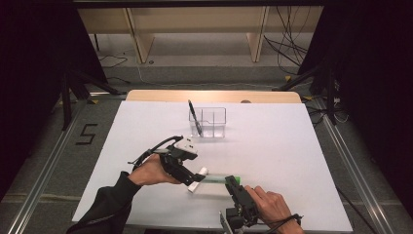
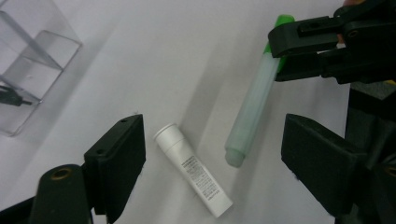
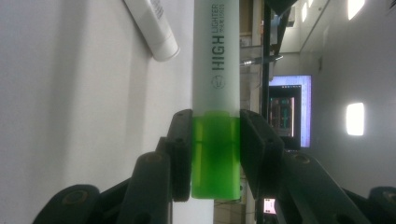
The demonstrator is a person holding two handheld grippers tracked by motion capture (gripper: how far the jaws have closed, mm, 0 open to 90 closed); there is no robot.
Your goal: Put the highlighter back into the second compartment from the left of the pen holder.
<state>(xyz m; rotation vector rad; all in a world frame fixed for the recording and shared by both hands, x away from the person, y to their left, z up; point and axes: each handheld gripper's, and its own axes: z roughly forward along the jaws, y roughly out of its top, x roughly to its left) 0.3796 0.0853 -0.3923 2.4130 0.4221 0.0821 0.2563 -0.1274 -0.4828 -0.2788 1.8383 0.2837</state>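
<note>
Right claw (image 3: 215,154) is clamped on the green cap end of the highlighter (image 1: 215,178), whose pale barrel extends leftward along the white surface (image 1: 272,146) in the lower centre of the high view. In the right claw view both pads press the cap squarely. Left claw (image 2: 212,154) stands open, gripping nothing; its jaws straddle the white tube (image 2: 193,169) and the free end of the highlighter (image 2: 247,116) in the lower half of the left claw view. A clear acrylic organiser (image 1: 208,122), with a black pen (image 1: 195,117) leaning in it, sits in the upper centre of the high view.

Risks, as a judgement:
- The grip is on the cap alone. A pull on the barrel could separate cap from body.
- Tube and highlighter lie near each other. Closing the left claw here could catch both, or nudge the tube into a roll.
- A long overhang from the right claw could let the barrel swing on lifting.
</note>
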